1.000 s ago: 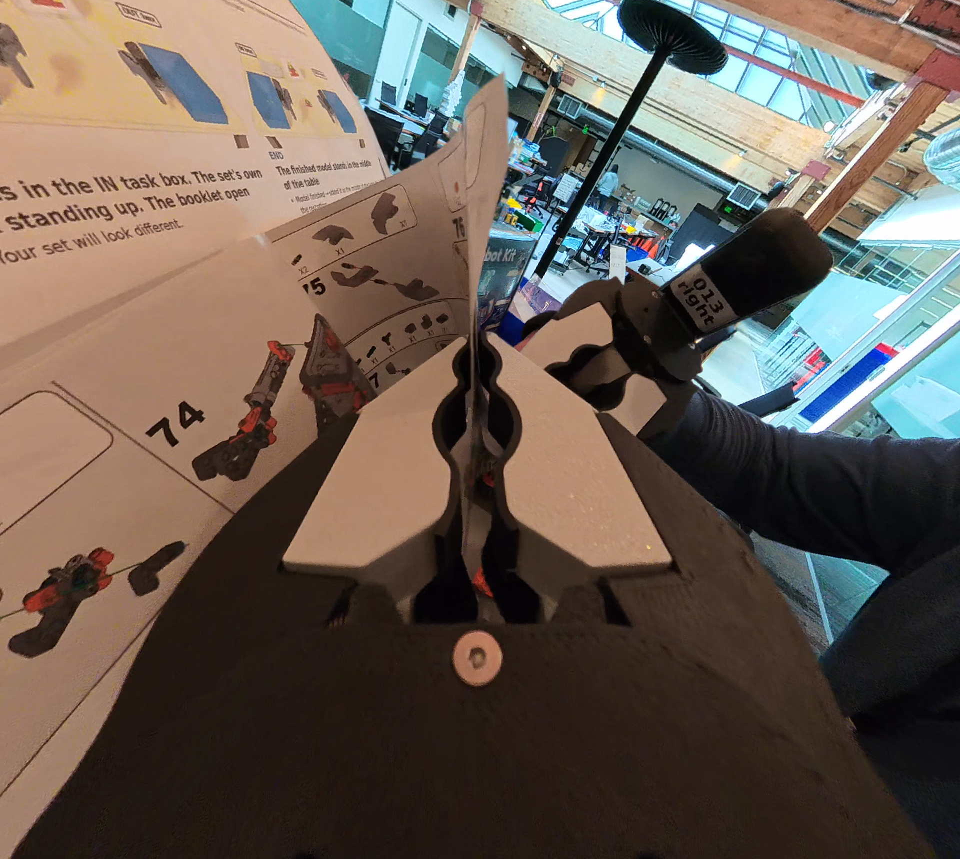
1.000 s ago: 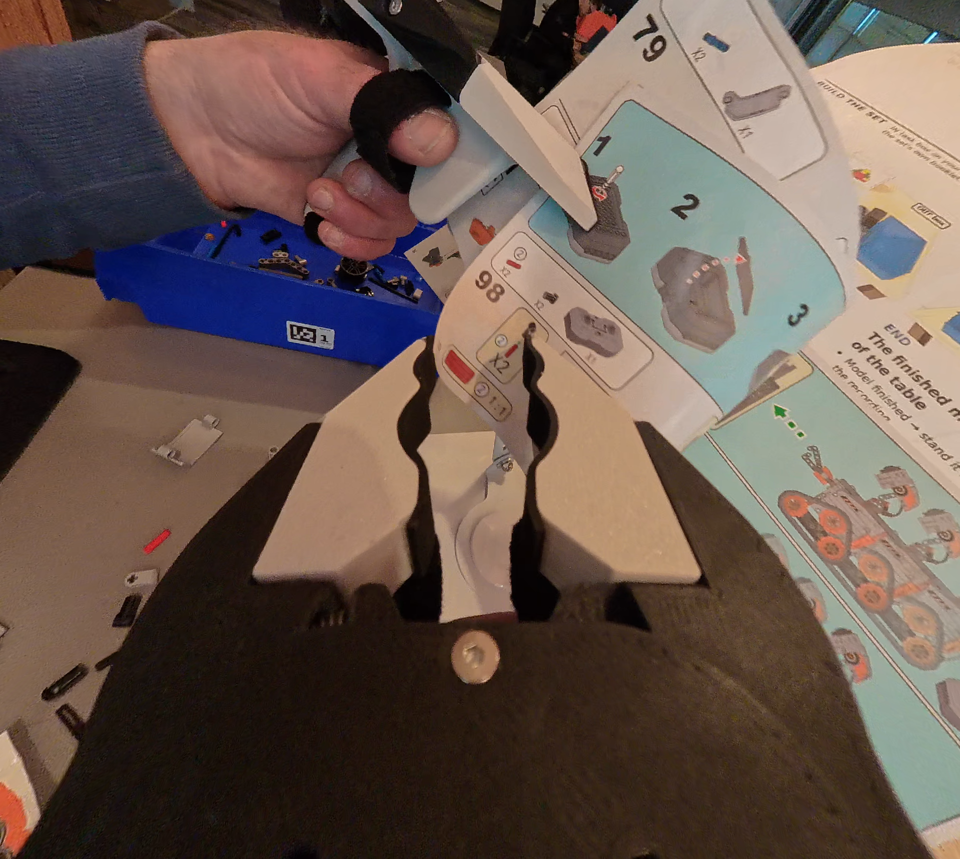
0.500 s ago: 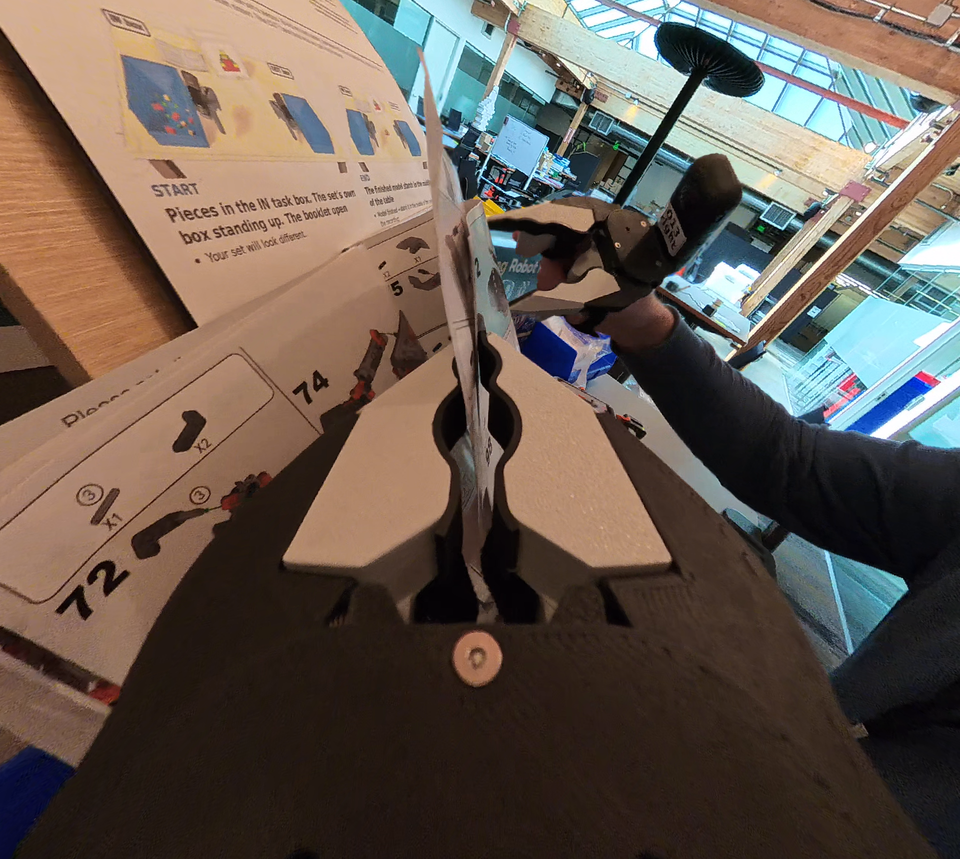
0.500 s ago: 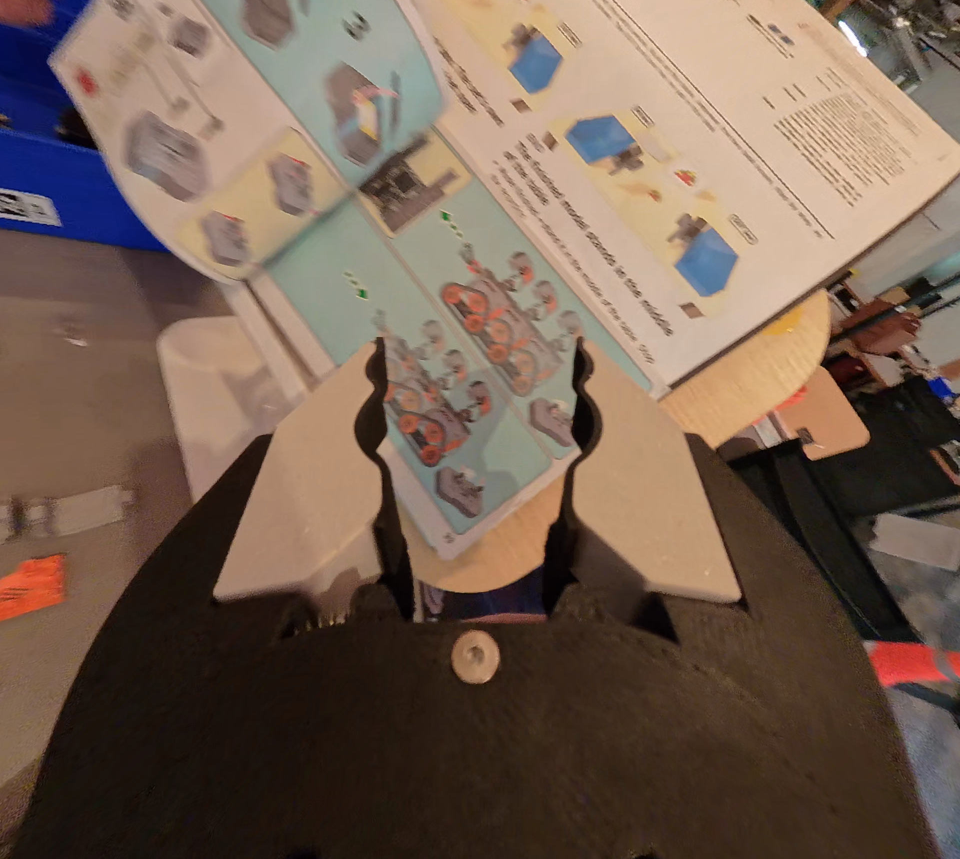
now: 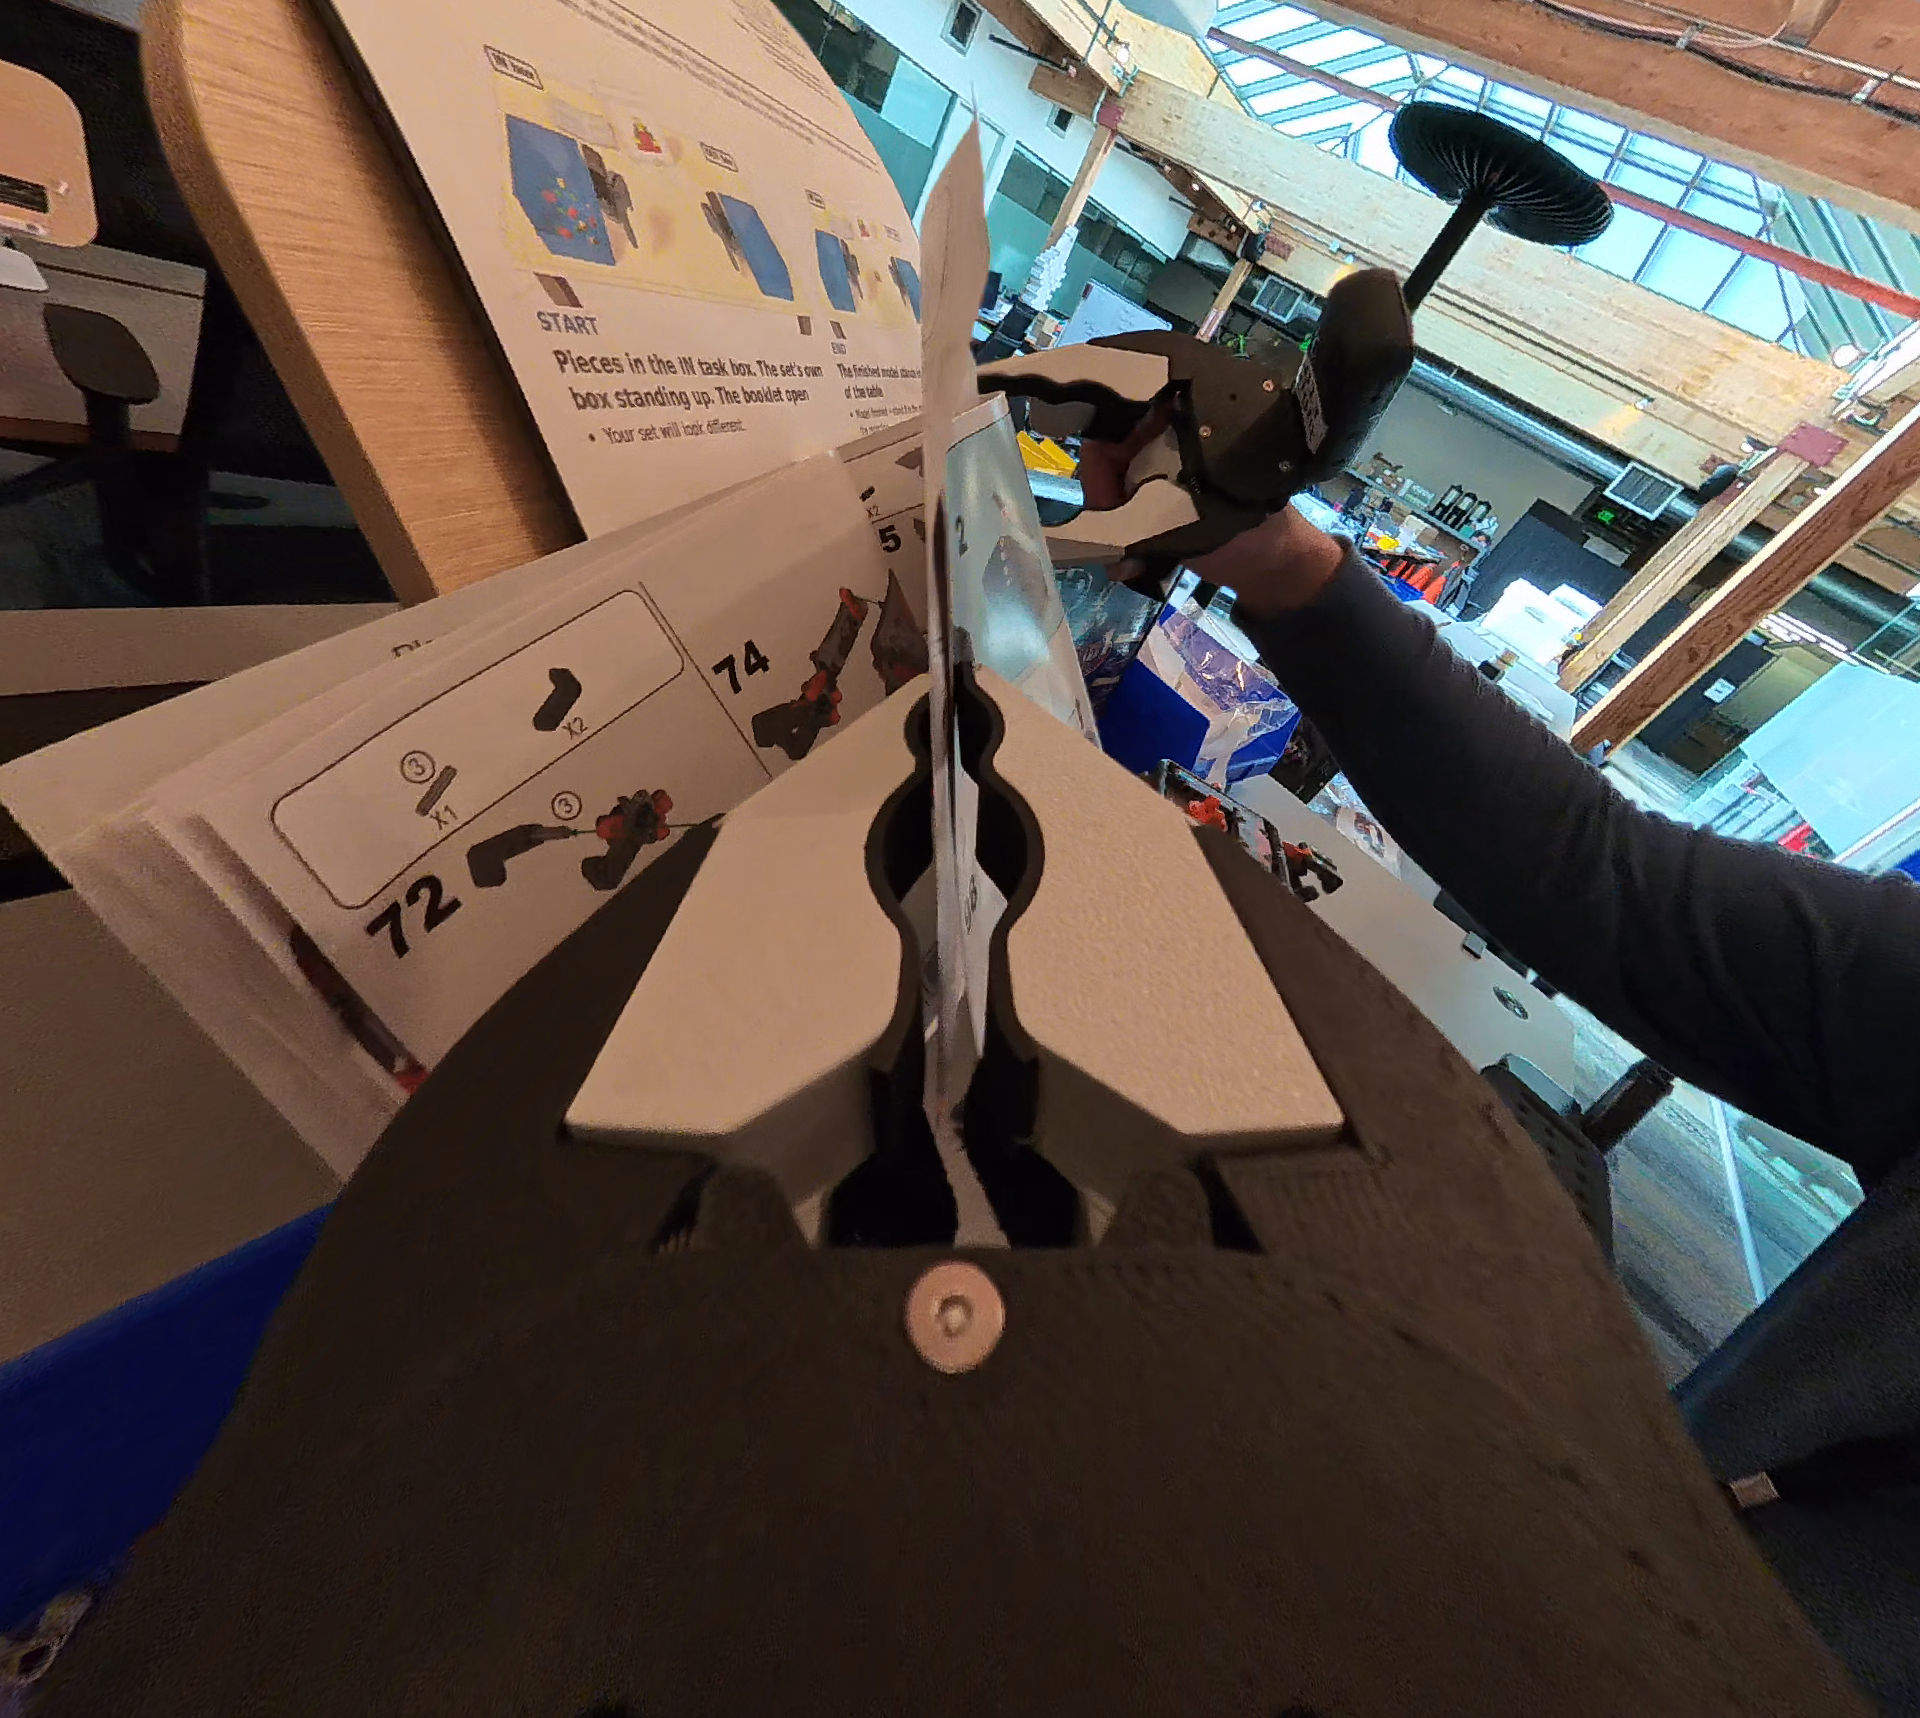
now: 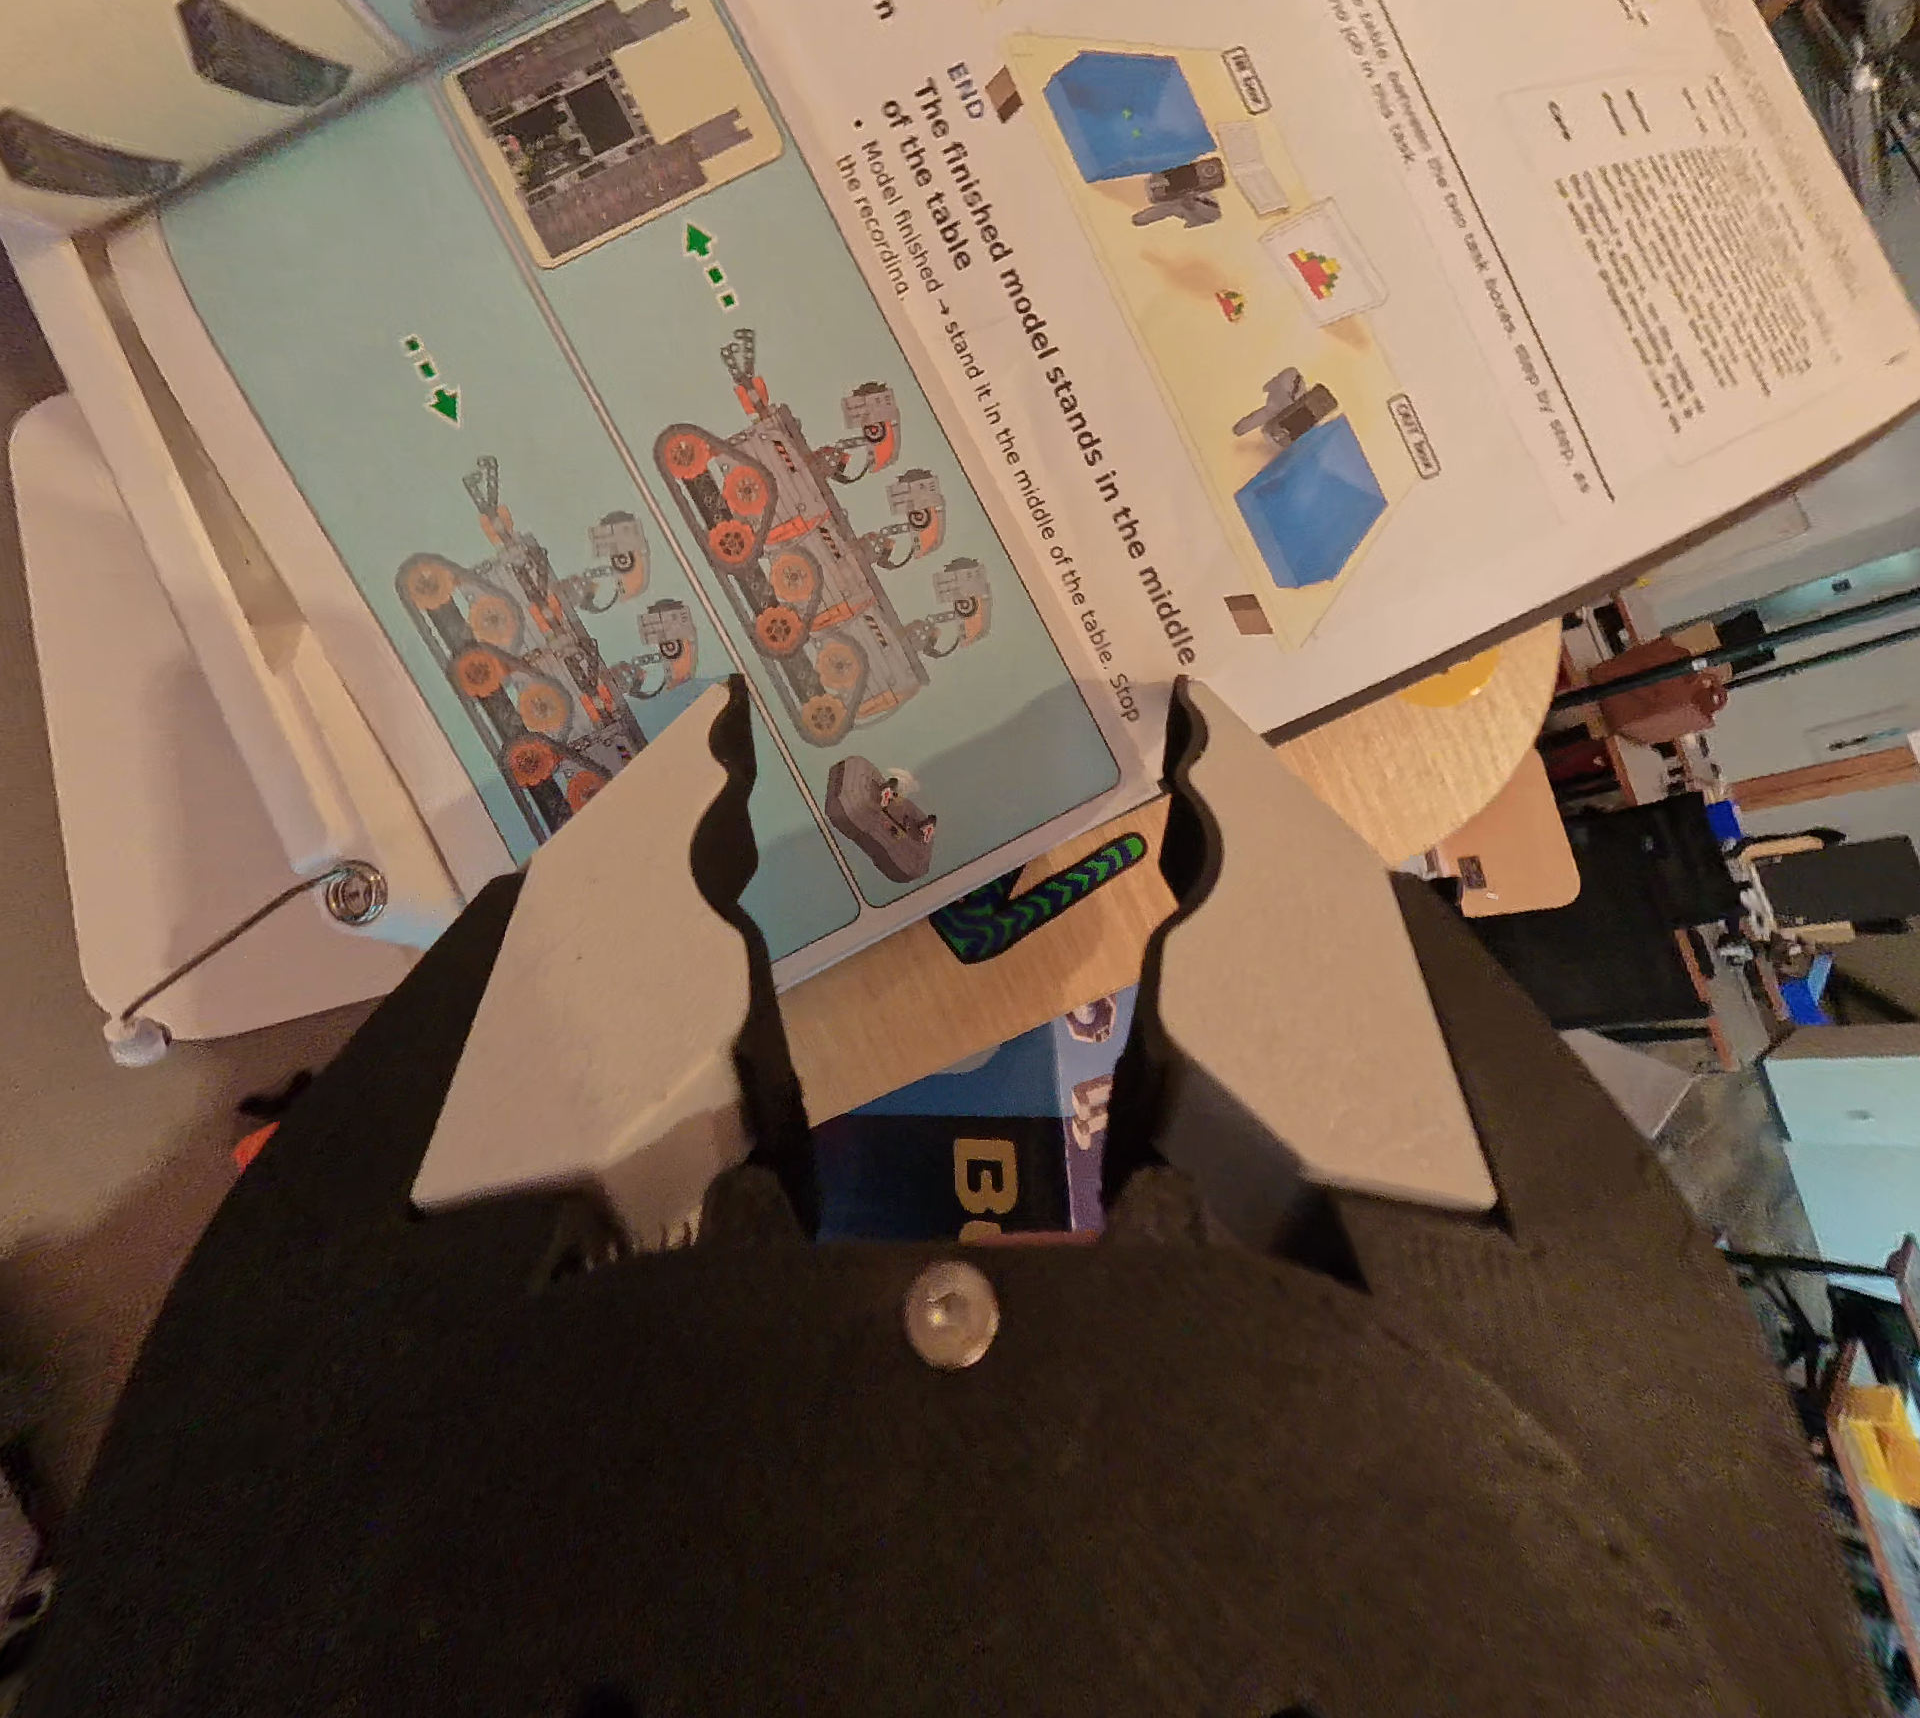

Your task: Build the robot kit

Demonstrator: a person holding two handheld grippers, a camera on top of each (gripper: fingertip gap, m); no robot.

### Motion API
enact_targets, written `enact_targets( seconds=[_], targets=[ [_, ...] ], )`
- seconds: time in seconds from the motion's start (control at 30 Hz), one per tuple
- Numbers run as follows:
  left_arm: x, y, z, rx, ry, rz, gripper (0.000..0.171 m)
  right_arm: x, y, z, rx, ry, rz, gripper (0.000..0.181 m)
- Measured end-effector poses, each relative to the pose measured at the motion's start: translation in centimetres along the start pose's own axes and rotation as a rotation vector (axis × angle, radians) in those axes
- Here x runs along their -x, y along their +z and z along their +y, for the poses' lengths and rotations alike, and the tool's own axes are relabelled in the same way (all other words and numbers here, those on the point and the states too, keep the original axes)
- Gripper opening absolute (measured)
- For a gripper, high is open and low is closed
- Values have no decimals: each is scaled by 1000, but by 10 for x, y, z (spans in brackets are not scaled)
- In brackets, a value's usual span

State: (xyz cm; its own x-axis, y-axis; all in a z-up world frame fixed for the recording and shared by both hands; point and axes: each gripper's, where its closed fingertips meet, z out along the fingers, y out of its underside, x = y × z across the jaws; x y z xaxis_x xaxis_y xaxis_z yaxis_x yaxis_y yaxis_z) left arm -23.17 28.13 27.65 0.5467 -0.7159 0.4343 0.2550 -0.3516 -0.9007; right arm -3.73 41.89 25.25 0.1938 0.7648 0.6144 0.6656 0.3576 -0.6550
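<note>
Left gripper [image 5: 954,712]: fingers pressed together on a few lifted pages [image 5: 951,463] of the instruction booklet [image 5: 540,795], held upright, edge-on to the left wrist view. The pages underneath lie flat, showing numbered build steps.

Right gripper [image 6: 956,702]: fingers spread, nothing between them. It hovers just over the booklet's teal page [image 6: 582,463] with drawings of a tracked model, apart from the paper as far as can be told. In the left wrist view it hangs just beside the raised pages.

Large printed instruction sheet [image 6: 1351,193] sits on a light wooden board [image 5: 312,214] behind the booklet. Blue product box [image 6: 977,1149] below. White booklet stand [image 6: 156,681] on the grey bench [image 6: 42,993].

Status: the lifted pages are mid-turn, not yet laid flat on either side.
</note>
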Motion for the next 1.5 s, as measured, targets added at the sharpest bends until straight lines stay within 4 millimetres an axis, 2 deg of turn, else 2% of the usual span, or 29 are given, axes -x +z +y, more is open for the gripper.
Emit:
enact_targets(
  seconds=[0.07,0.13,0.2,0.27,0.53,0.67,0.87,1.03,1.23,1.3,1.4,1.47,1.5],
  targets=[
    [2,-3,0,0,2,-9,0,4,1,0,3,-25,-32,66],
    [4,-5,1,0,2,-16,0,5,0,0,14,-80,-20,62],
    [6,-6,3,2,-3,-21,0,4,0,0,17,-61,-31,60],
    [7,-7,4,-1,-6,-25,0,-2,-2,0,14,-74,-10,46],
    [12,-12,6,-4,-6,-49,0,-13,-7,-1,22,-238,125,19],
    [12,-11,4,0,0,-53,0,-18,-15,-7,-8,-245,142,0],
    [12,-8,3,7,13,-57,0,-12,-25,-15,-47,-232,92,1],
    [12,-8,3,4,12,-57,0,-6,-20,-8,-31,-138,25,28],
    [12,-8,7,7,8,-57,0,-11,-18,-7,-27,-60,57,16],
    [13,-10,6,4,10,-65,0,-11,-20,-9,-35,-100,72,12],
    [14,-12,5,7,15,-73,0,-7,-21,-7,-6,-233,138,25],
    [14,-12,5,11,19,-73,0,-5,-20,-5,31,-366,215,25],
    [14,-12,4,11,20,-73,0,-3,-19,-3,42,-377,218,27]
  ],
)
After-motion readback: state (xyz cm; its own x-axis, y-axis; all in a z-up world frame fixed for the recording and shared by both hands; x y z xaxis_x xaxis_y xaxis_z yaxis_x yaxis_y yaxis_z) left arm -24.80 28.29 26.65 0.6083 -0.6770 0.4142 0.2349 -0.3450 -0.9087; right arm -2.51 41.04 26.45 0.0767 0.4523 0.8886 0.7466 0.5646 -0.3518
